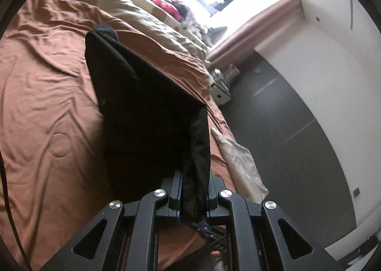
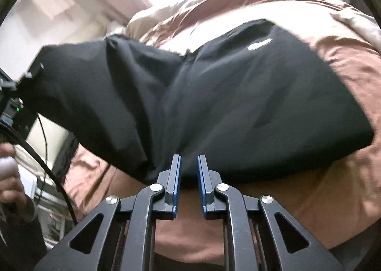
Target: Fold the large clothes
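Clearly the left gripper (image 1: 193, 196) is pinching a bunched fold of the black garment (image 1: 142, 104) between its nearly closed jaws; the cloth is filling the narrow gap and trailing out toward the camera. From that clamped edge the garment is stretching away toward ten o'clock in the left wrist view, lifted as a taut dark sheet above the rust-brown bedsheet (image 1: 47, 104), with its far corner hanging near eleven o'clock. A beige duvet (image 1: 133, 8) is lying along the far side of the bed toward twelve o'clock, and a pale cushion (image 1: 240, 159) is sitting at the bed's edge at about three o'clock from the gripper. Dark floor and a white wall are filling the right of that view.

Seen from the right wrist, the right gripper (image 2: 189, 182) is standing with its blue-lined fingers (image 2: 177, 175) a small way apart and nothing pressed between the pads; the fingertips are reaching just to the near edge of the black garment (image 2: 238, 104), which is spreading across the middle of the view over the brown sheet. One part of the cloth is rising toward nine o'clock, where the other gripper's body and a black cable (image 2: 47, 166) are showing. A hand (image 2: 9, 175) is blurring at the eight o'clock edge.
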A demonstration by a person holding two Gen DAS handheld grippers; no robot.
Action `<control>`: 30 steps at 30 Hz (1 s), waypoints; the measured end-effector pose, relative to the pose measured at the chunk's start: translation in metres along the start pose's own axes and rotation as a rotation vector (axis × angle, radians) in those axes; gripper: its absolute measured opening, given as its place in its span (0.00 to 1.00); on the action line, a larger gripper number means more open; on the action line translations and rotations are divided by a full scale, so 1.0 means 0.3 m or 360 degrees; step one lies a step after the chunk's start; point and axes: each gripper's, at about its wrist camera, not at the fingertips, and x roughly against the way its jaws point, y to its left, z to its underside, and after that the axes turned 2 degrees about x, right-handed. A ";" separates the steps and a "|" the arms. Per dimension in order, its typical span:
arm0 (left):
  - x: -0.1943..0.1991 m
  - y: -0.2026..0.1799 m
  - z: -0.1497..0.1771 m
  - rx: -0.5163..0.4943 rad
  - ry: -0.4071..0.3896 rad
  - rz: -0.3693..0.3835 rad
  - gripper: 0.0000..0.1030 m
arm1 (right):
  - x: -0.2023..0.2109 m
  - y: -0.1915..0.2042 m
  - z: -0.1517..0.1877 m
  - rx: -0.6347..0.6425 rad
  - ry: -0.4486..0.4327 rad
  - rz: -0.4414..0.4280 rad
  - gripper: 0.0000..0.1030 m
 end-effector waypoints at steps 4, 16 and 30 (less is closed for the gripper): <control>-0.116 -0.076 -0.003 -0.0064 0.0084 0.0010 0.13 | 0.120 -0.085 0.008 -0.0092 -0.0127 -0.0026 0.50; -0.570 -0.245 0.112 -0.0220 0.0444 -0.0069 0.30 | 0.335 -0.357 0.105 -0.0351 -0.0265 -0.0047 0.68; -0.484 -0.129 0.125 -0.0141 0.0377 -0.0167 0.69 | 0.306 -0.413 0.039 -0.0396 -0.0273 -0.0208 0.68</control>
